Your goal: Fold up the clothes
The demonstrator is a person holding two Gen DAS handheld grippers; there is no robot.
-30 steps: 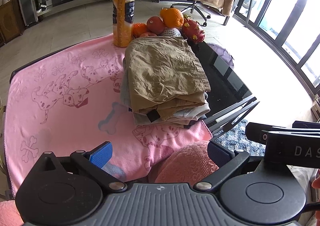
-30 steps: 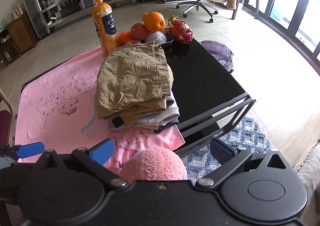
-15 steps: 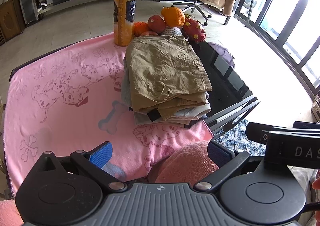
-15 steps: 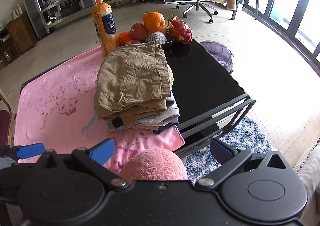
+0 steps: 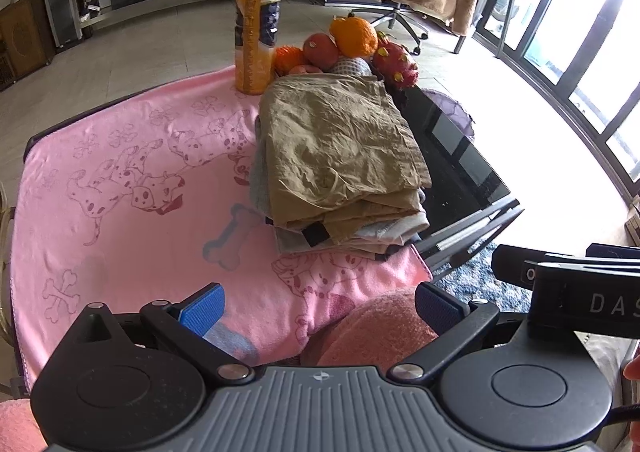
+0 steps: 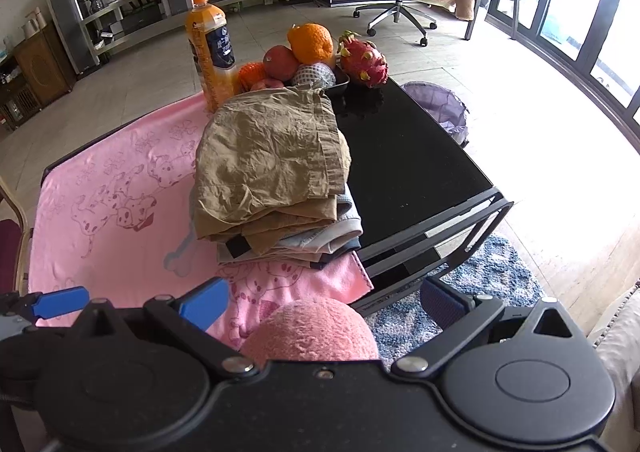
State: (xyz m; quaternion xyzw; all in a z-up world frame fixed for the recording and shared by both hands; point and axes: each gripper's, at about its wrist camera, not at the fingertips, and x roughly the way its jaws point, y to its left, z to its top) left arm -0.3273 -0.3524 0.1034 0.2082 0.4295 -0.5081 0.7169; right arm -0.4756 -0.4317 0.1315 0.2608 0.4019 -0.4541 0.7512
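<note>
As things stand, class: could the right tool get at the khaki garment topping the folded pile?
Probably yes: the right tool is open, holds nothing, and only pink blanket lies before the khaki garment.

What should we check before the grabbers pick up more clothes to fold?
1. Left gripper open and empty: ok, fingers apart, nothing between them.
2. Right gripper open and empty: ok.
3. Folded pile tidy, tan piece on top: ok.
4. Free room on the pink blanket beside the pile: ok.
5. Juice bottle and fruit out of the way: not ok, they sit right behind the pile.
6. Next garment to fold in sight: cannot tell, none shows unfolded.
</note>
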